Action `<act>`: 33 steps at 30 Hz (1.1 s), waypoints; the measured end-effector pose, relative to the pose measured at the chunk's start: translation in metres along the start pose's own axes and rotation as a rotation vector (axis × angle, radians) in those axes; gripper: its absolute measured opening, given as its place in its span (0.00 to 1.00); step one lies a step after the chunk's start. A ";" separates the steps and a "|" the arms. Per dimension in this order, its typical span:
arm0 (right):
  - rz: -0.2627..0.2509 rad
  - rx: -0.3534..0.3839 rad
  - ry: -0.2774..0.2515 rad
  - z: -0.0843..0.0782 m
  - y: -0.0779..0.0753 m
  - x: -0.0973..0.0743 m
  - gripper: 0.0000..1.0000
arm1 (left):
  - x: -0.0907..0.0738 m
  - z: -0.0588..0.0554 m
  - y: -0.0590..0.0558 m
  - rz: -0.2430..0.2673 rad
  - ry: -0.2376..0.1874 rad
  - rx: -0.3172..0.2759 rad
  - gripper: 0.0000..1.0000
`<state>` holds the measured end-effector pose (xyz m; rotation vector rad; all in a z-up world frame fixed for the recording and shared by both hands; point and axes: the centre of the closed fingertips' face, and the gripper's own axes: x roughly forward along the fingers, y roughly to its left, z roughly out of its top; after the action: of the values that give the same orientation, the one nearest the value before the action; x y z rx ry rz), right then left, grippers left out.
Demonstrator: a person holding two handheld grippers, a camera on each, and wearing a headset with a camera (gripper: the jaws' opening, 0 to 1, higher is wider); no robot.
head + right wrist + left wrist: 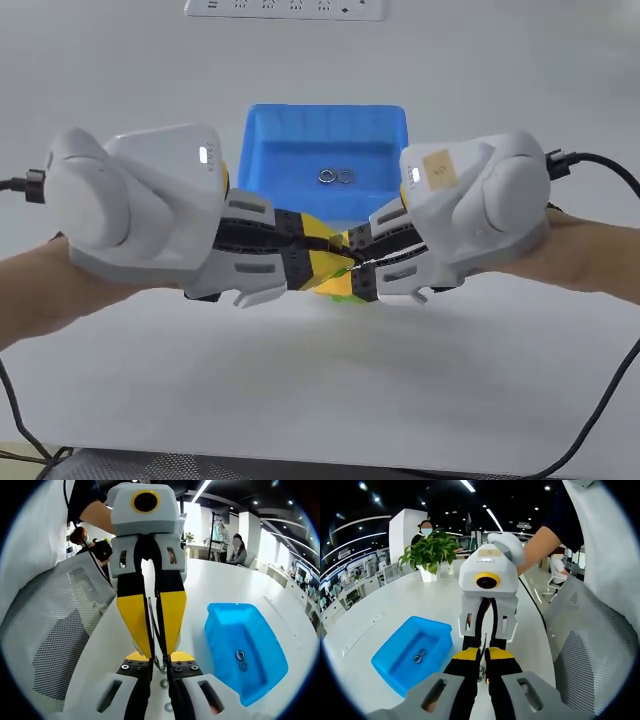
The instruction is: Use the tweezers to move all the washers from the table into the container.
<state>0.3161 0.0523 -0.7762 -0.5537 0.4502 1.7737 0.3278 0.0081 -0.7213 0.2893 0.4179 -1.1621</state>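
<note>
My two grippers meet tip to tip in front of the blue container [325, 140]. The left gripper [335, 262] comes in from the left with yellow-tipped fingers [135, 620]. The right gripper [362, 268] faces it from the right. Thin metal tweezers [154, 630] run between both pairs of jaws, and both grippers look shut on them. Two washers [336, 177] lie inside the container. Two more washers [164, 683] lie on the white table just below the right gripper's jaws [160, 657]. In the left gripper view the tweezers [483, 647] rise between my own jaws.
The white table [320, 390] stretches wide in front of the grippers. A power strip [285, 8] lies at the far edge. A mesh chair [590, 640] stands beside the table, a potted plant [430, 552] stands further down it, and people sit in the background.
</note>
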 end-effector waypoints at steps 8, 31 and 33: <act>-0.006 -0.045 0.009 -0.001 0.002 0.002 0.11 | -0.002 -0.001 0.001 0.003 0.004 0.001 0.08; -0.032 -0.075 -0.001 0.003 -0.005 0.000 0.09 | -0.005 0.001 0.000 -0.003 0.003 -0.074 0.23; -0.034 -0.067 -0.004 0.004 -0.005 -0.002 0.09 | -0.008 0.004 0.003 0.010 -0.011 -0.077 0.24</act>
<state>0.3206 0.0543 -0.7724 -0.6015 0.3776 1.7623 0.3286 0.0139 -0.7137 0.2175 0.4498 -1.1347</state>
